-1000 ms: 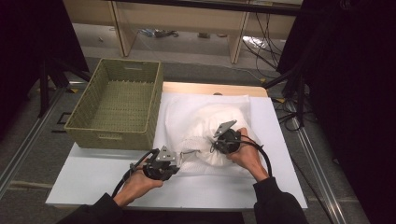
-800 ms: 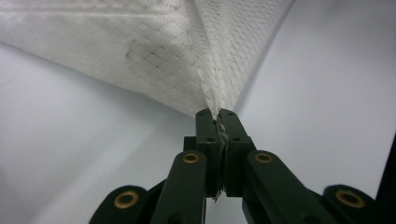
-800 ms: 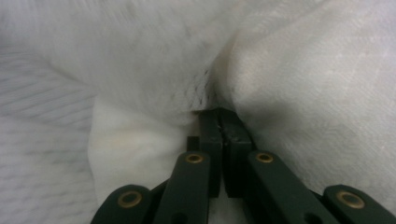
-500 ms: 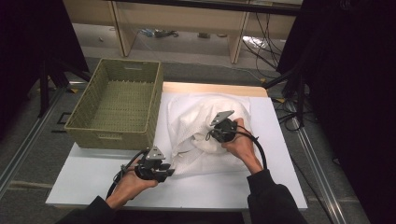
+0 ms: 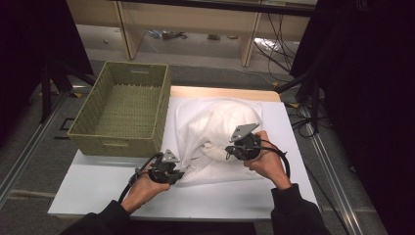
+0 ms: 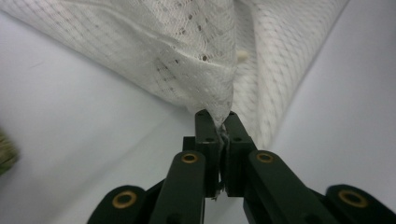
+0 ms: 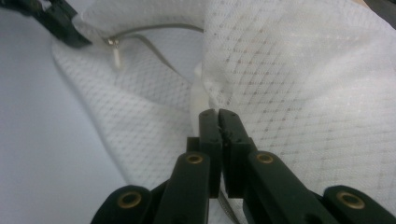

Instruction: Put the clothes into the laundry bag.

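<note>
Black tongs (image 6: pixel 219 122) with brass rivets, trailing cables, dark sleeves (image 5: pixel 298 210).

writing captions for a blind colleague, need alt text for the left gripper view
The left hand-held gripper has its two black jaws shut on a bunched edge of a white mesh laundry bag, which fans upward from the pinch. A small white zipper pull shows on the bag, and the white tabletop lies beneath.

White table (image 5: pixel 98 188) carries a woven basket (image 5: pixel 122 110) and mesh bag (image 5: pixel 215 132)
</note>
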